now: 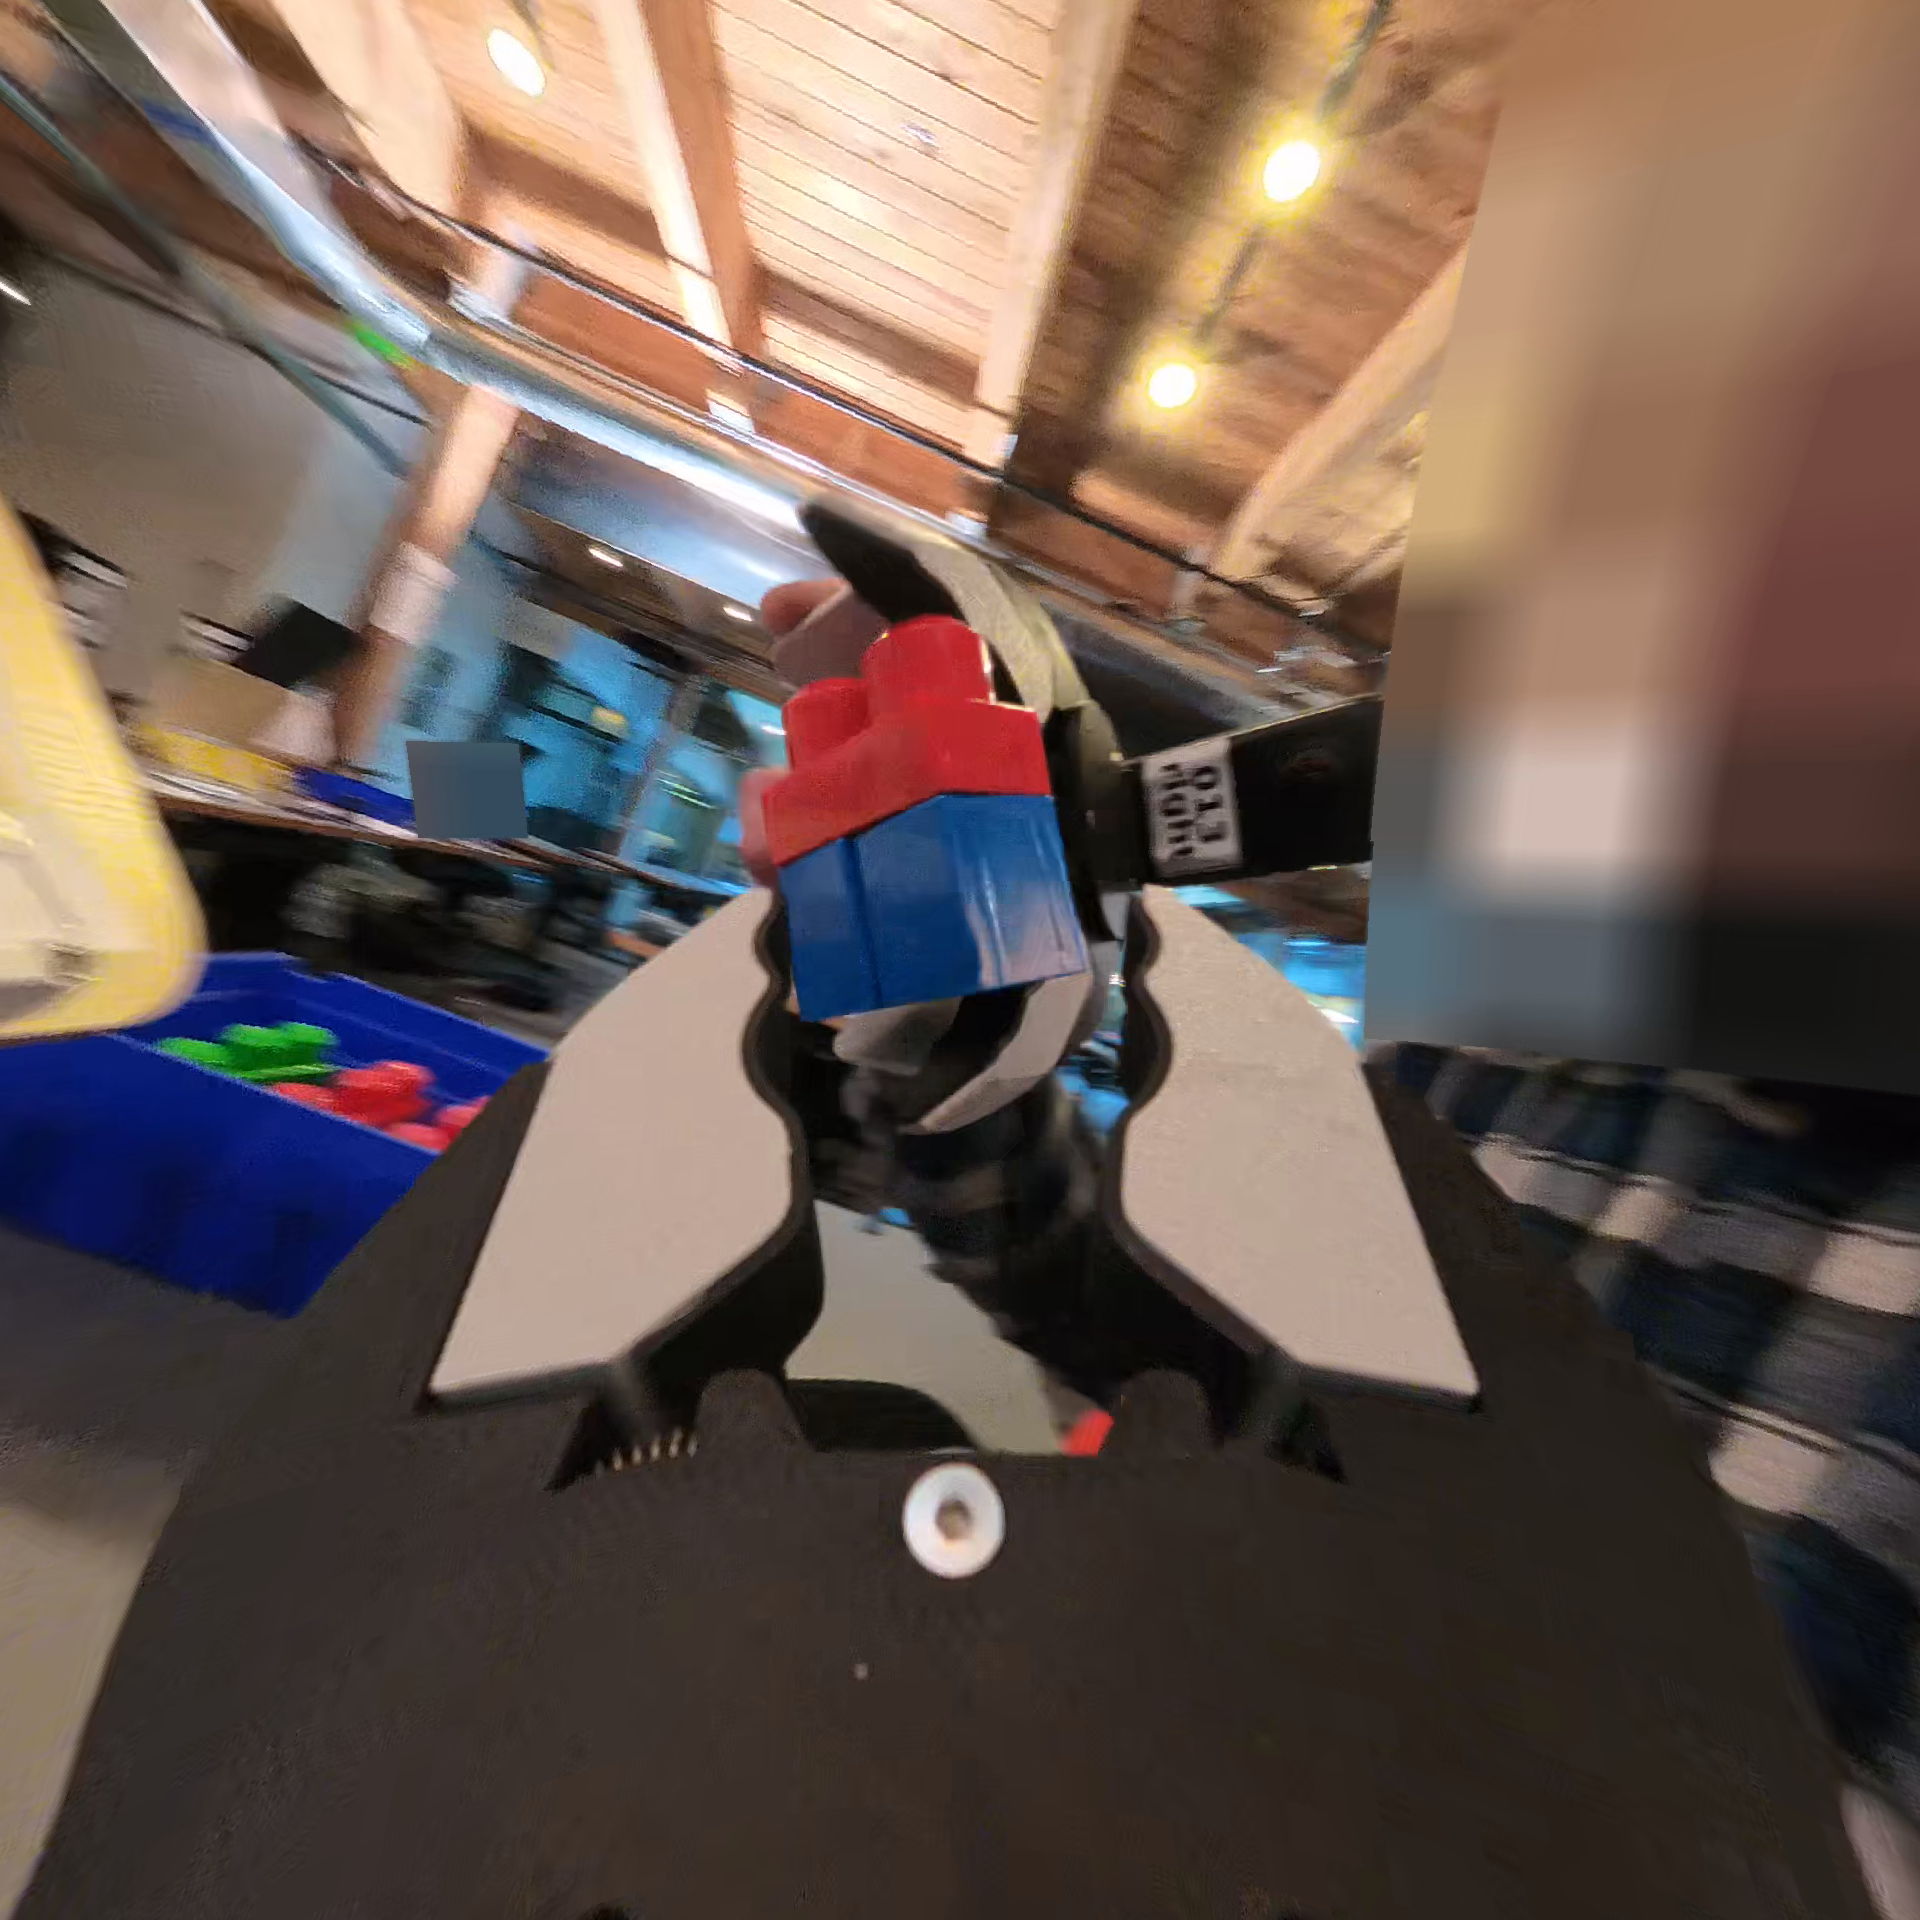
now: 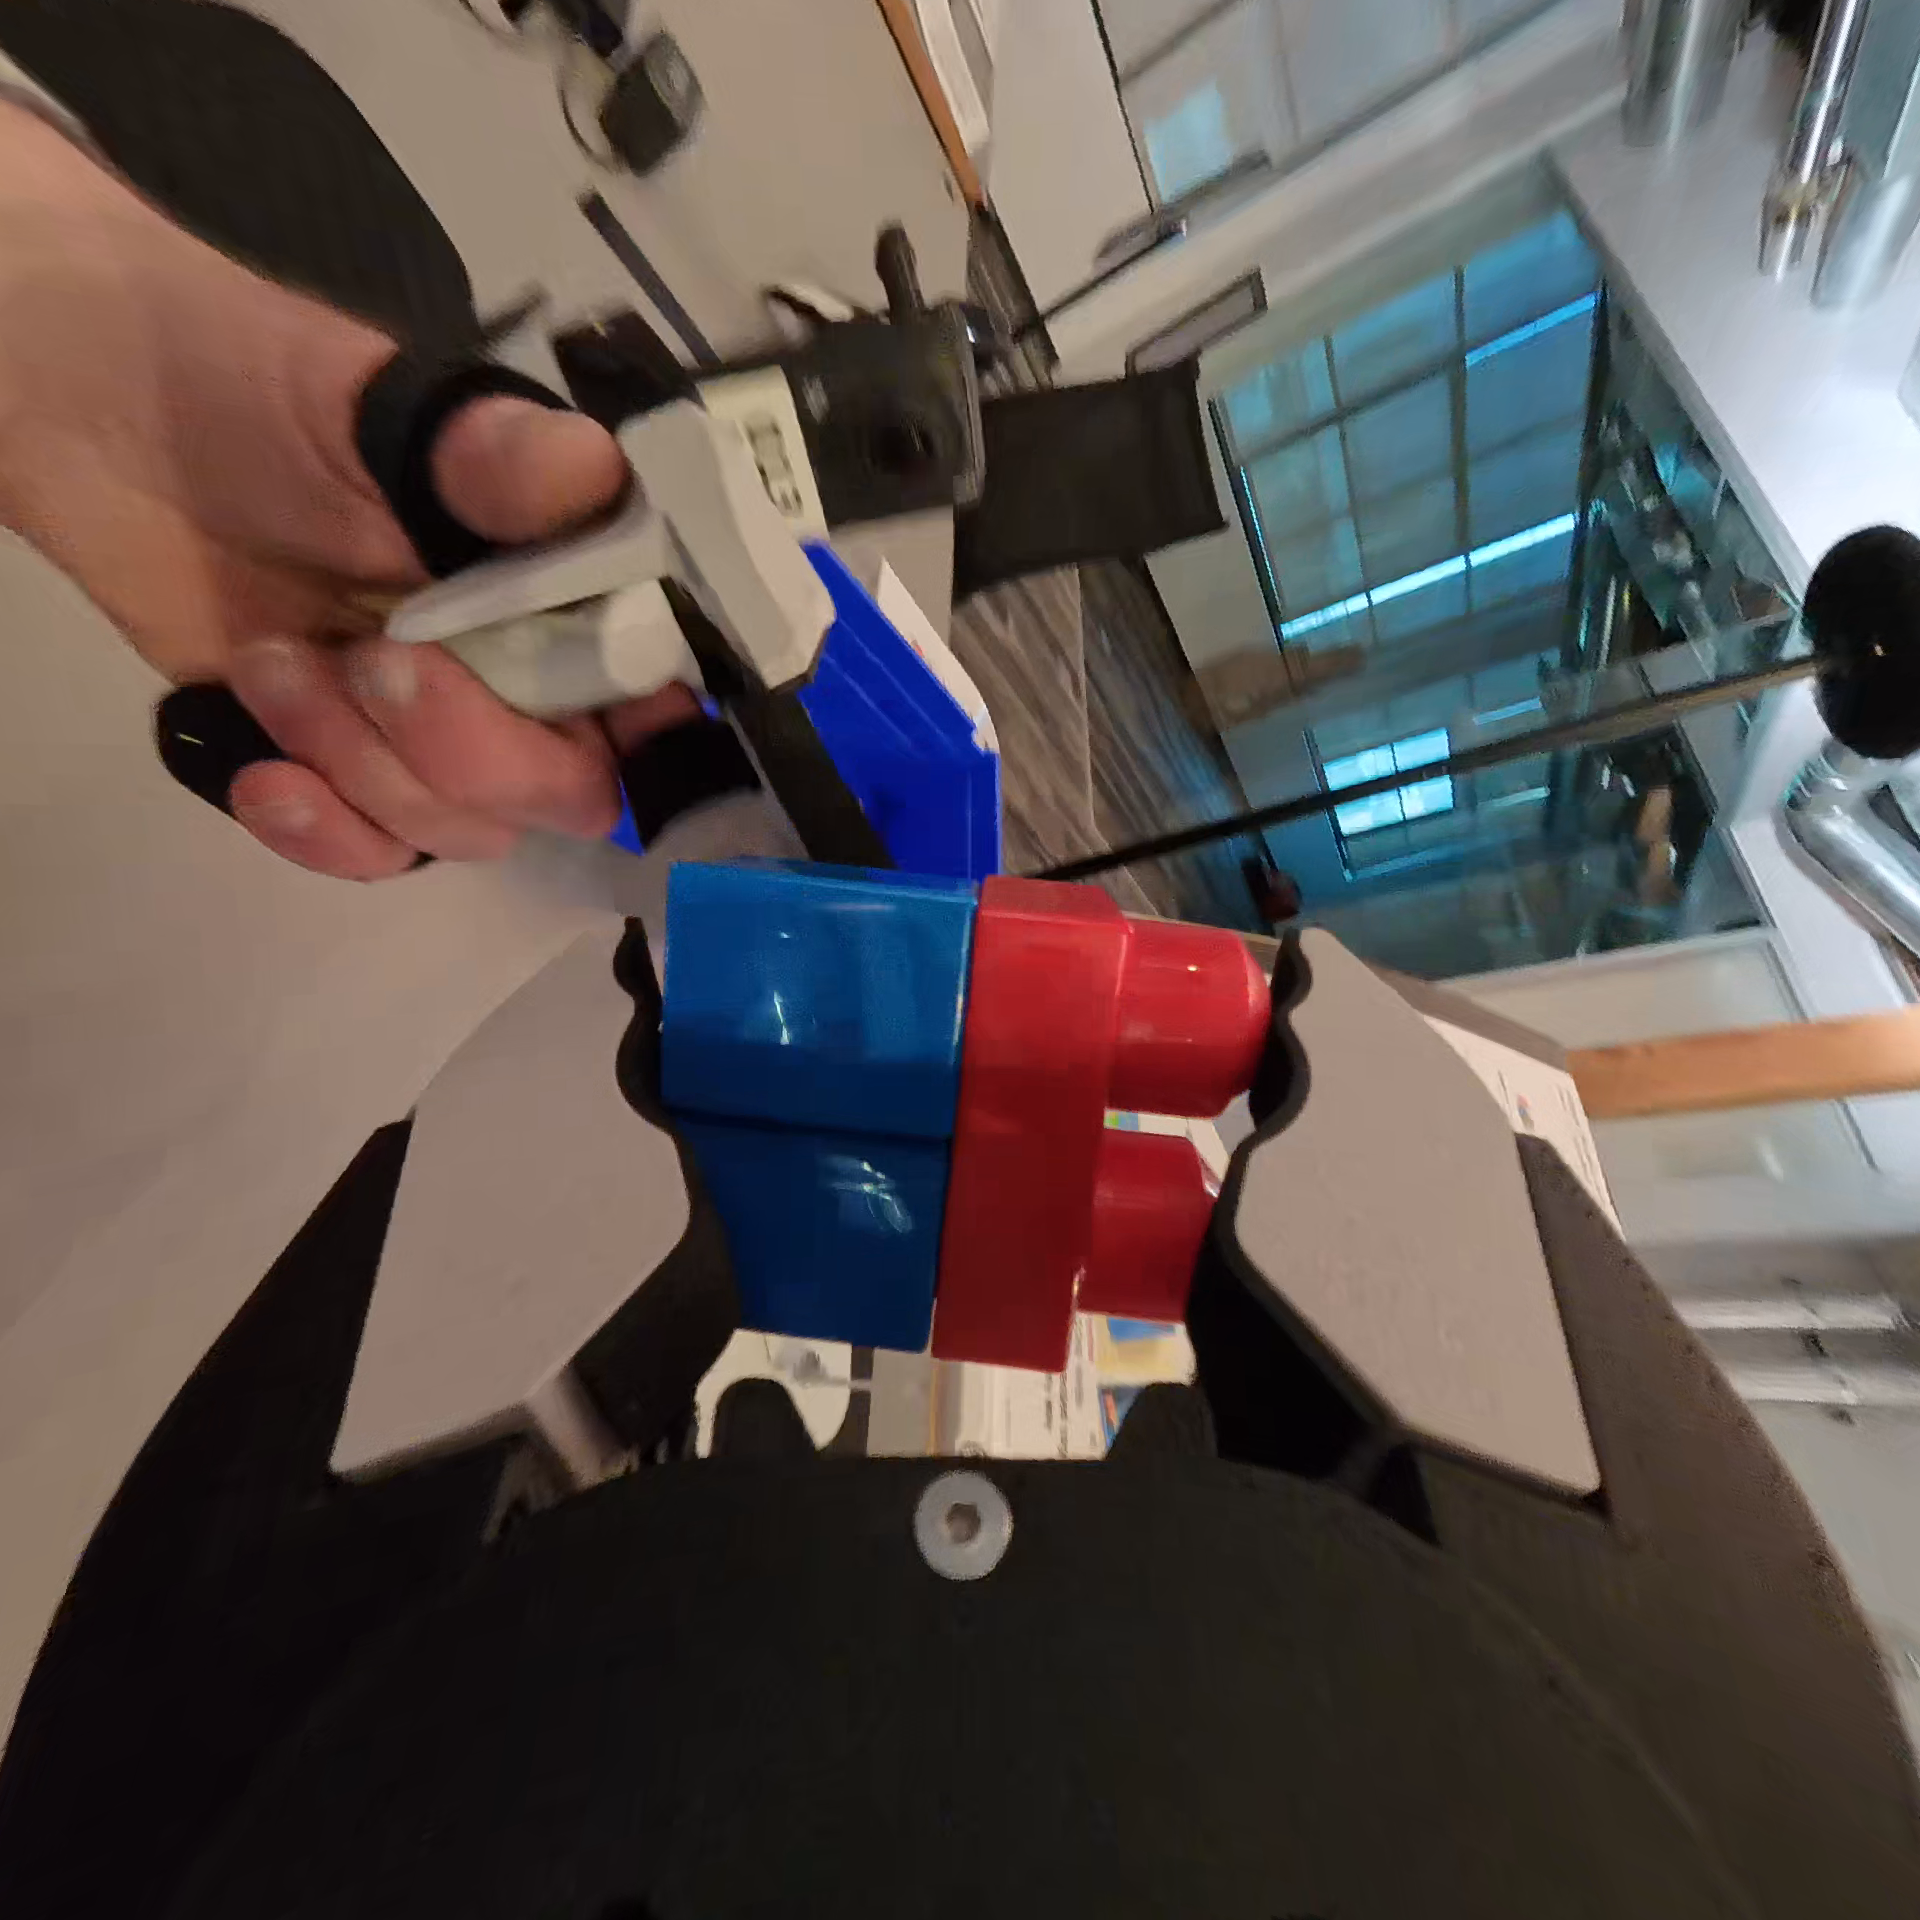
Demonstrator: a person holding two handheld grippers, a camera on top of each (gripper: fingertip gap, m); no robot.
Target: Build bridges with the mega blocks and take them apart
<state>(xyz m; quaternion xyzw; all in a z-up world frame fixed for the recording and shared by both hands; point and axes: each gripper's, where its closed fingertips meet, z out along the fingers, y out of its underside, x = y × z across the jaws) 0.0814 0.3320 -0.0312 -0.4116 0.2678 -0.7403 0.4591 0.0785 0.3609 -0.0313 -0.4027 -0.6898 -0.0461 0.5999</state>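
Two tongs | right tongs (image 2: pixel 956 1039) clamp blue-red block pair (image 2: pixel 935 1101) | left tongs (image 1: pixel 951 966) open

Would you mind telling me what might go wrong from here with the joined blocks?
1. The right gripper clamps the blue block and red block end to end, one pad on rounded studs; the pair may slip.
2. The left gripper is open, so nothing backs them up.
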